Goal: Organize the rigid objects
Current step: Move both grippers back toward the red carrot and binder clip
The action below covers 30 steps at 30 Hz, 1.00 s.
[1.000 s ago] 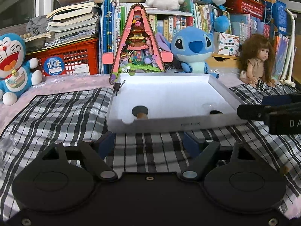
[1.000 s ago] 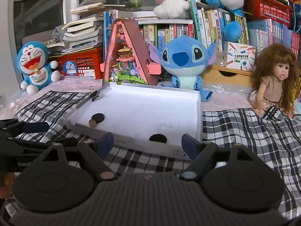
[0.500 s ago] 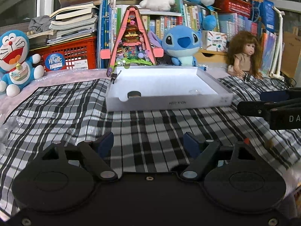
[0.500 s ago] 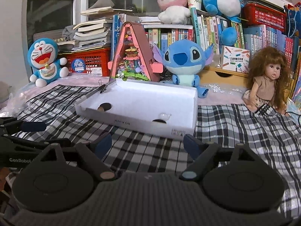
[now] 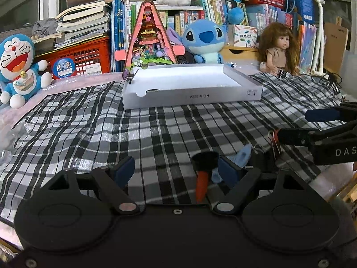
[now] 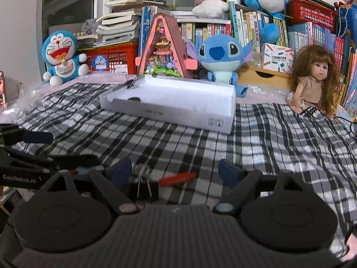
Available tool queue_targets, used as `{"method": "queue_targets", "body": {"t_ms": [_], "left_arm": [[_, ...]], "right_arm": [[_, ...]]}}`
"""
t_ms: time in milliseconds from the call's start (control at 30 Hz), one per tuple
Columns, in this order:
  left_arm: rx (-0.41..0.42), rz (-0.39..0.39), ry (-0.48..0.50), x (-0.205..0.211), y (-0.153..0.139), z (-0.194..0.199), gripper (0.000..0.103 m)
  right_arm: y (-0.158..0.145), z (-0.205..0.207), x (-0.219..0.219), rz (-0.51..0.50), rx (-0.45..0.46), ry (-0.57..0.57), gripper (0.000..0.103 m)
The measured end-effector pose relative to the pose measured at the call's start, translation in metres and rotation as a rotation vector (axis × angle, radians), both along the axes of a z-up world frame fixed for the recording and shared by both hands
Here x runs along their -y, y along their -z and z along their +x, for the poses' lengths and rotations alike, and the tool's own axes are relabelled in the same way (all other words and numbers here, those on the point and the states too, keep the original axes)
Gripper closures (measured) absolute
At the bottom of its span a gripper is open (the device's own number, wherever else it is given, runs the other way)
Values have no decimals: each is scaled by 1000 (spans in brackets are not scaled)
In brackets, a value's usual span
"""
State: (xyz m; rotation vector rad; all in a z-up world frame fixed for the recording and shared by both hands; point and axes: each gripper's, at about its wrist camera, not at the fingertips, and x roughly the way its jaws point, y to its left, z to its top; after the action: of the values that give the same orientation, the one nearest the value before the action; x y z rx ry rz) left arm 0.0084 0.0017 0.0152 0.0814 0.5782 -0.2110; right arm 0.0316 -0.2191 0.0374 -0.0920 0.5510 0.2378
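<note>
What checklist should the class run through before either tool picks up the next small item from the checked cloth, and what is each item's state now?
1. Left tool open, nothing between the pads: ok.
2. Right tool open, nothing gripped: ok.
3. A target near the left tool: the orange piece with a black cap lies close to its right finger: ok.
4. A target near the right tool: a black binder clip and a red stick lie between its fingers: ok.
5. White box open with room inside: ok.
6. Tools well apart: the right tool's fingers reach in close beside the left: not ok.
</note>
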Motion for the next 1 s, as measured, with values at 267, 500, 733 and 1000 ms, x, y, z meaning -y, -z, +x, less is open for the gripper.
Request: {"method": "queue_targets", "body": {"t_ms": [267,500,733,1000], "left_arm": [[-14,-2,14,0,8,-9,31],[-39,-14,26,-7,13,-12,49],[-35,3,-29,-23,14,-8,51],[-18,21,-68,-24,15,-5,51]], "right_arm": [[12,-9,1,-2,-9,30,12],[16,-13,1,-30,3,50,12],[20,-15,-1,-56,8,62,12],[22,-15,-3,-61,11,62,13]]}}
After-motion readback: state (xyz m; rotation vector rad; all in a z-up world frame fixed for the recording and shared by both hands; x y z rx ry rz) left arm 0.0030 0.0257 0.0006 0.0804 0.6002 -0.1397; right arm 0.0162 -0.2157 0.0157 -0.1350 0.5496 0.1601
